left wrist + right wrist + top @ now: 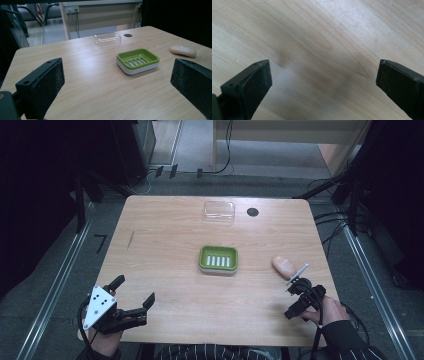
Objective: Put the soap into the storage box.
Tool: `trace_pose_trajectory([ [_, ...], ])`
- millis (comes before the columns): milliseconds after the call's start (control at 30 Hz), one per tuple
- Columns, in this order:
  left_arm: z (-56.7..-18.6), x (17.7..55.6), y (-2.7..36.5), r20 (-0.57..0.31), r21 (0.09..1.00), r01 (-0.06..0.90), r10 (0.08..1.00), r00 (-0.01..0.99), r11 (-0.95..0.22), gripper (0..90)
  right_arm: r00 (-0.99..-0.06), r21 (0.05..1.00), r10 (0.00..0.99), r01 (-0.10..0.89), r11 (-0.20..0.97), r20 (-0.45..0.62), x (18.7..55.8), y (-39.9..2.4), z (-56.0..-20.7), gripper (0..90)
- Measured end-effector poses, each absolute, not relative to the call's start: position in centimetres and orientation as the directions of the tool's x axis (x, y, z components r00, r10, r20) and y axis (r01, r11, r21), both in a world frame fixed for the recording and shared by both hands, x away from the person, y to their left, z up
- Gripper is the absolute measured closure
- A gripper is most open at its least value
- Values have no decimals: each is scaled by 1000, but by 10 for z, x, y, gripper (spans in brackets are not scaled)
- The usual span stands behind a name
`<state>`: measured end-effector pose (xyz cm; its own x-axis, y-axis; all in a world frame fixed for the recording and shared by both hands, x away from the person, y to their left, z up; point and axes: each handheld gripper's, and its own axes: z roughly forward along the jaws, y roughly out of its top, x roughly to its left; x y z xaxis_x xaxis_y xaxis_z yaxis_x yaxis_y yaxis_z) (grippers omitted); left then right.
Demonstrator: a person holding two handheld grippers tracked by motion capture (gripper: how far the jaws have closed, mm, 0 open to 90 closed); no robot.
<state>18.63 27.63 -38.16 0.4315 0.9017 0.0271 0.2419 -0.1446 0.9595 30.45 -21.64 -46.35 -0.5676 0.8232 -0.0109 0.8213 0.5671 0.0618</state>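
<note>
High view: soap bar (284,265) on table (165,245) at 1 o'clock of right gripper (299,297), just beside it; green dish (218,259) central. Left gripper (135,295) at 7 o'clock corner.
Left gripper view: jaws wide, empty; soap at 2 o'clock.
Right gripper view: jaws wide, bare wood between.

High view: the tabletop (165,285) is evenly and moderately lit from above, while the surroundings at the left and right edges of the frame fall into near black. Shadows are soft; a faint sheen lies on the clear lid (219,211) at upper centre. Left gripper view: sharp in the distance, with the black pads (47,85) in the lower corners soft-edged. Right gripper view: the wood grain is slightly blurred, and a diffuse dark shadow sits at centre.
</note>
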Motion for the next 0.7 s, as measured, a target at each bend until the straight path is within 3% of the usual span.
trace_pose_trajectory([
  [700, -383, 184, 279, 23, 959, 247, 904, 427, -141, 0, -546, 109, 837, 831, 546, -36, 329, -220, -447, 9],
])
